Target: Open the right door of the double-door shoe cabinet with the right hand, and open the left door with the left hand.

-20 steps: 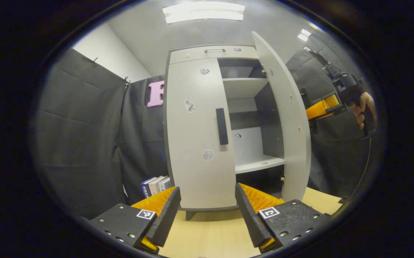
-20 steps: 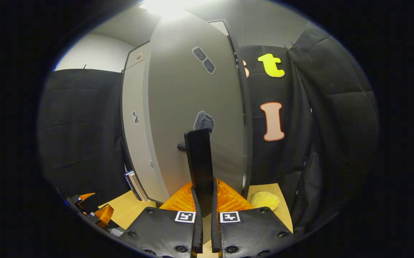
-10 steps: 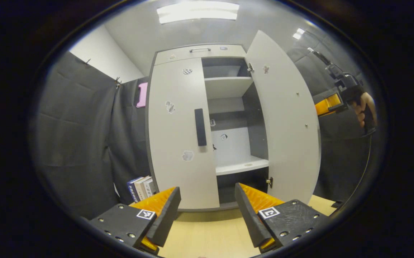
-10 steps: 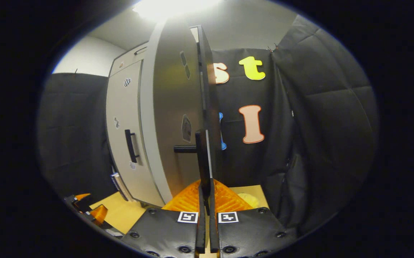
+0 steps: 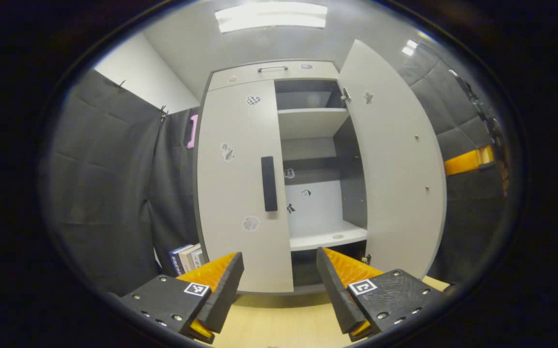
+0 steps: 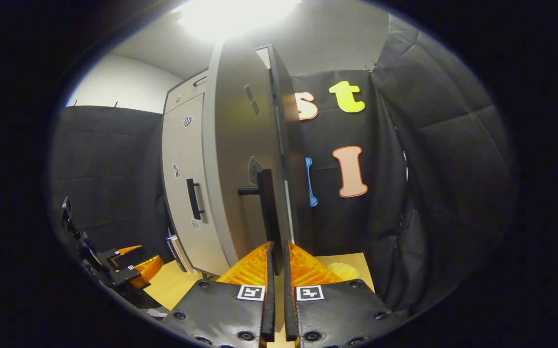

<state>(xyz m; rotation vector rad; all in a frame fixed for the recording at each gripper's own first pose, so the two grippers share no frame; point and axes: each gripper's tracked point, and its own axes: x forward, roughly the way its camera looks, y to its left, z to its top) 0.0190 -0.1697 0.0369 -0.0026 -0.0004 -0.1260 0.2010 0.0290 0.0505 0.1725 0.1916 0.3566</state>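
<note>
The shoe cabinet (image 5: pixel 269 72) stands ahead in the left gripper view. Its left door (image 5: pixel 233 193) is closed, with a dark vertical handle (image 5: pixel 269 183). The right door (image 5: pixel 394 159) is swung wide open, showing the shelves (image 5: pixel 324 237). My left gripper (image 5: pixel 279 285) is open and held back from the left door, touching nothing. In the right gripper view the right door (image 6: pixel 237 159) appears almost edge-on. My right gripper (image 6: pixel 277 251) is shut on the lower end of that door's handle (image 6: pixel 265 193). The left gripper (image 6: pixel 129 263) also shows low at the left there.
Several books (image 5: pixel 187 256) stand on the wooden table (image 5: pixel 279 319) to the left of the cabinet. A yellow fuzzy thing (image 6: pixel 339 270) lies on the table behind the open door. Black cloth walls close in on both sides.
The right door has swung farther open with the right gripper holding its handle. The left gripper stays open and has barely shifted in front of the left door.
</note>
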